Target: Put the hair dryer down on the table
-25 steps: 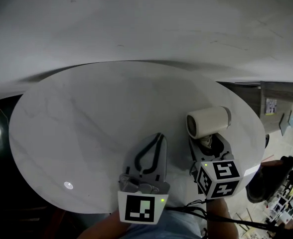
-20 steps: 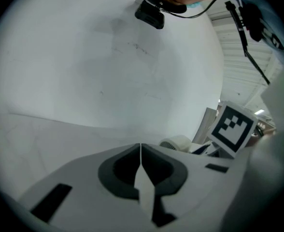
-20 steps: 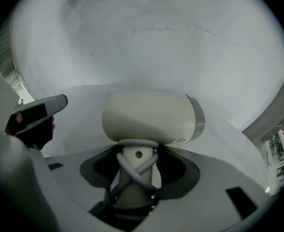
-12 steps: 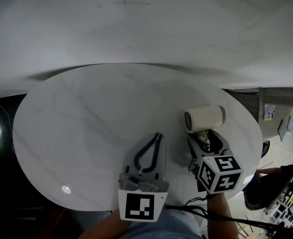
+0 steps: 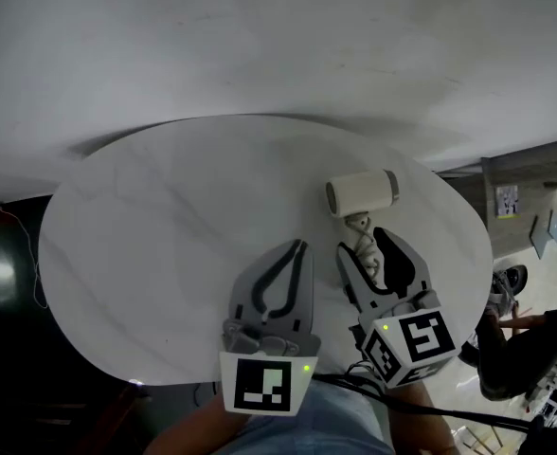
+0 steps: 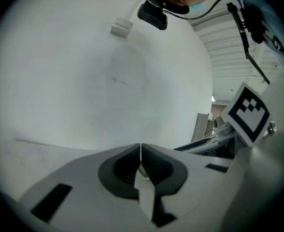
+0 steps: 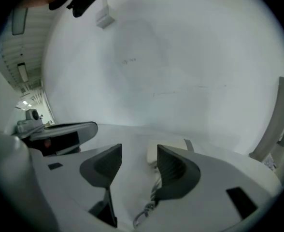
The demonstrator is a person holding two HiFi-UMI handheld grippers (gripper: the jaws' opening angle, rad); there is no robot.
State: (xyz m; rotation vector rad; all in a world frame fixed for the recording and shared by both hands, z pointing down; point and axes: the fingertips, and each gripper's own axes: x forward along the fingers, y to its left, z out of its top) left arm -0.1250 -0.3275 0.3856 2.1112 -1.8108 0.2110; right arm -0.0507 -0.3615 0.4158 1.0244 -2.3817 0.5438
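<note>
Already the round white table [image 5: 146, 254] carries the task's thing, so the set-down looks finished. Over its near edge the left gripper [image 5: 303, 246] has its tongs pressed together on nothing. Beside it, the right gripper [image 5: 362, 242] has its tongs spread wide. They have just been easing in a touch from their widest, pinching nothing. The hair dryer [image 5: 362, 192] lies on its side near the table's right edge, just beyond the right gripper's tips and apart from them. Its coiled cord [image 7: 154, 192] trails back loosely between those jaws. The dryer looks like a light, stiff plastic shell, and its smooth round barrel is likely to slip or roll. A grip would probably sit better on the narrower part where the cord joins.
</note>
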